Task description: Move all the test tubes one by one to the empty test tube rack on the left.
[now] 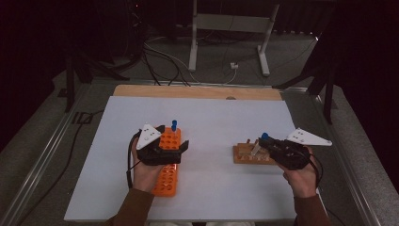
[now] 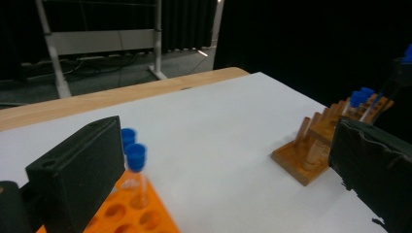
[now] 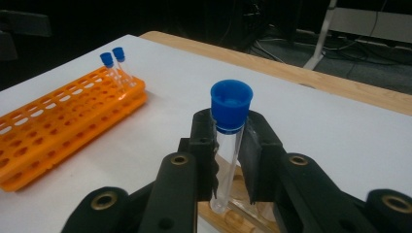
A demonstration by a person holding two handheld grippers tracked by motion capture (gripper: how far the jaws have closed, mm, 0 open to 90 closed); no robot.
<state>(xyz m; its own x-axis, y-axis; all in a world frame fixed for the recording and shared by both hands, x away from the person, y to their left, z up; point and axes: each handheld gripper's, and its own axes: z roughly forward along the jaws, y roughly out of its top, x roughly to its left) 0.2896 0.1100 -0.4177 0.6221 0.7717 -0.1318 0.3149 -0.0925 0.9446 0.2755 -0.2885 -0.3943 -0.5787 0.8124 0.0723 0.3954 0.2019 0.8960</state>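
My right gripper (image 3: 228, 155) is shut on a clear test tube with a blue cap (image 3: 231, 107) and holds it upright just above the wooden rack (image 3: 233, 218). In the high view that gripper (image 1: 264, 142) and the tube's cap (image 1: 264, 136) are at the right, over the wooden rack (image 1: 249, 155). My left gripper (image 1: 171, 139) hovers open over the far part of the orange rack (image 1: 165, 181). Its jaws stand wide apart in the left gripper view (image 2: 223, 184), with nothing between them. Two blue-capped tubes (image 2: 135, 167) stand in the orange rack's far end.
The wooden rack (image 2: 303, 162) holds more blue-capped tubes (image 2: 359, 99). A white sheet (image 1: 211, 122) covers the table, with a wooden strip (image 1: 197, 92) along its far edge. Beyond are cables and a metal stand (image 1: 230, 28) on the floor.
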